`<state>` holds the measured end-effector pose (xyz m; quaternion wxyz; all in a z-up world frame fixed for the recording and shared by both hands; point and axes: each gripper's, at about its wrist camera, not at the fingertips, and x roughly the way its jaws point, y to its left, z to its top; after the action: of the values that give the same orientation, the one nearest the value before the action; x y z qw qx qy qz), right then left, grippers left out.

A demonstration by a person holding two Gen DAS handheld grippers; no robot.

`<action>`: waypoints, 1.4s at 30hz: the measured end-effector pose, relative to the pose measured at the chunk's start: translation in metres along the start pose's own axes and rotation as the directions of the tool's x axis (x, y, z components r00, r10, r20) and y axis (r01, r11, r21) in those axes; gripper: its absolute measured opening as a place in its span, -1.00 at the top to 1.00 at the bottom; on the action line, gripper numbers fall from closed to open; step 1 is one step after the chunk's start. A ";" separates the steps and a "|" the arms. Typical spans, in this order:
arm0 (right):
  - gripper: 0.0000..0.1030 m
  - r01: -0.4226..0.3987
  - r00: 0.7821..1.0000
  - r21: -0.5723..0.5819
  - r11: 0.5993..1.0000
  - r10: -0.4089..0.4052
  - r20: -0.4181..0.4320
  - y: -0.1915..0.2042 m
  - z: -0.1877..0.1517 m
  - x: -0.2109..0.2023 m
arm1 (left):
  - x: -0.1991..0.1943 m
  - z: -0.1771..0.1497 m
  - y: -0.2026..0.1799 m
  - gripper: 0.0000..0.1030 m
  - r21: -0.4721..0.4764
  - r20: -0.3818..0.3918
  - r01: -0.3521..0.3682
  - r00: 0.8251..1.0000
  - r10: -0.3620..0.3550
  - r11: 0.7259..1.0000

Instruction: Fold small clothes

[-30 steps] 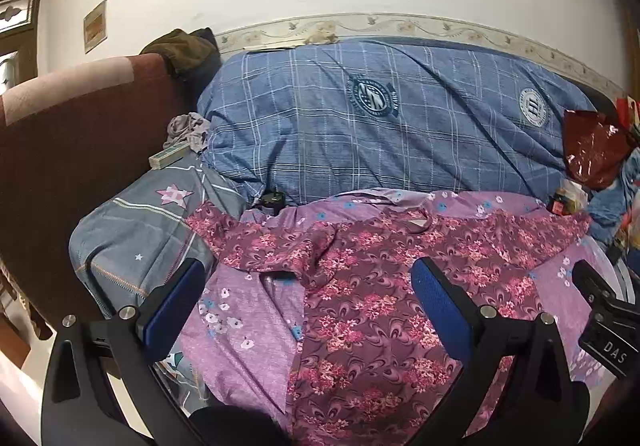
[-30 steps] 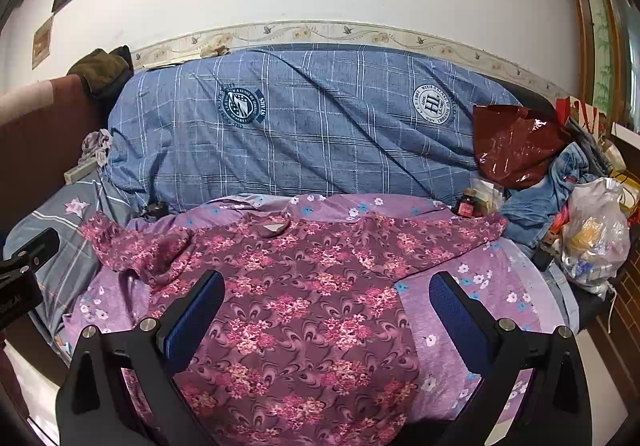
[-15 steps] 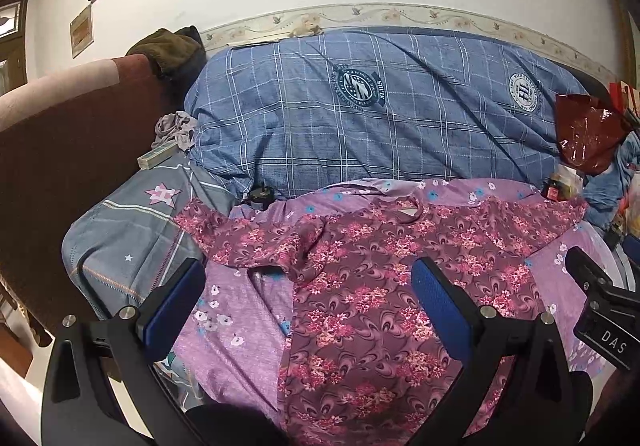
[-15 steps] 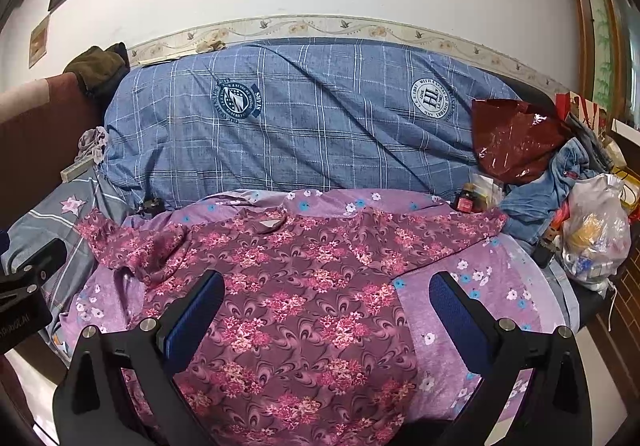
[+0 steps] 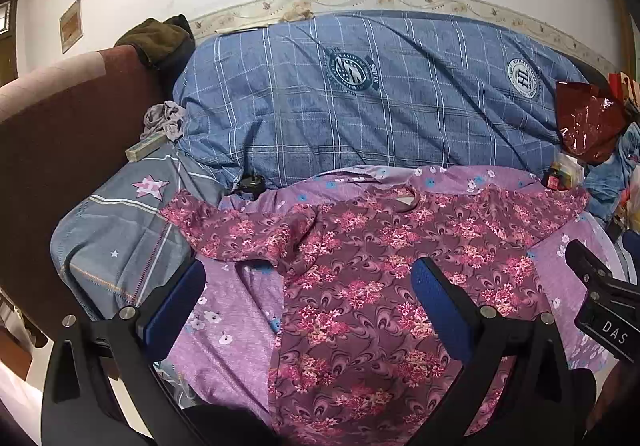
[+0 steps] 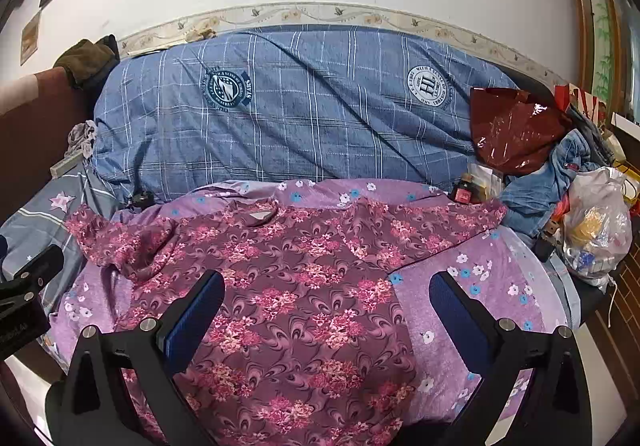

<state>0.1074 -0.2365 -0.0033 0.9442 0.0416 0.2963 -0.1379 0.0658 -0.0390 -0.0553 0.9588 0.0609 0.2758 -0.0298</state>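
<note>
A maroon floral shirt lies spread flat on a purple flowered sheet, collar toward the wall, both sleeves out; the left sleeve is rumpled. It also shows in the right wrist view. My left gripper is open and empty above the shirt's left half. My right gripper is open and empty above the shirt's lower middle. The right gripper's body shows at the right edge of the left wrist view.
A blue plaid duvet is piled along the wall behind. A grey star pillow and a brown headboard stand at the left. A red bag, jeans, a small bottle and a plastic bag crowd the right.
Both grippers have drawn back and risen slightly, so the shirt sits a little lower and smaller in view. Both stay open. The shirt has not moved.
</note>
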 end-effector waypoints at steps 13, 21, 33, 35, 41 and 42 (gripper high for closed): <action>-1.00 0.024 1.000 0.001 1.000 -0.024 -0.020 -0.006 0.003 0.022 | 0.022 0.004 -0.011 -1.00 0.021 -0.035 0.006 0.999 -0.005 1.000; -1.00 0.026 0.999 0.017 1.000 -0.026 -0.028 -0.015 0.006 0.036 | 0.037 0.011 -0.023 -1.00 0.034 -0.059 0.052 0.997 -0.050 0.998; -0.88 -0.081 0.990 0.502 0.861 0.126 -0.057 -0.234 0.007 0.194 | 0.226 0.037 -0.019 -1.00 0.003 -0.161 -0.216 0.964 0.213 0.976; -0.76 -0.091 0.986 0.655 0.750 0.162 -0.049 -0.299 -0.004 0.229 | 0.235 0.025 -0.023 -1.00 0.020 -0.108 -0.189 0.976 0.190 0.982; -0.52 -0.070 0.981 0.847 0.527 0.191 -0.038 -0.391 -0.025 0.303 | 0.270 0.004 -0.041 -1.00 0.033 -0.135 -0.078 0.987 0.082 0.996; -0.49 -0.071 0.979 0.848 0.525 0.199 -0.042 -0.396 -0.024 0.313 | 0.277 0.006 -0.045 -1.00 0.048 -0.151 -0.064 0.986 0.071 0.997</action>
<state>0.2274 -0.6859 -0.2005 0.7930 0.5225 0.2512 -0.1868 0.2986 -0.0912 -0.2024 0.9338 0.0927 0.3455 0.0017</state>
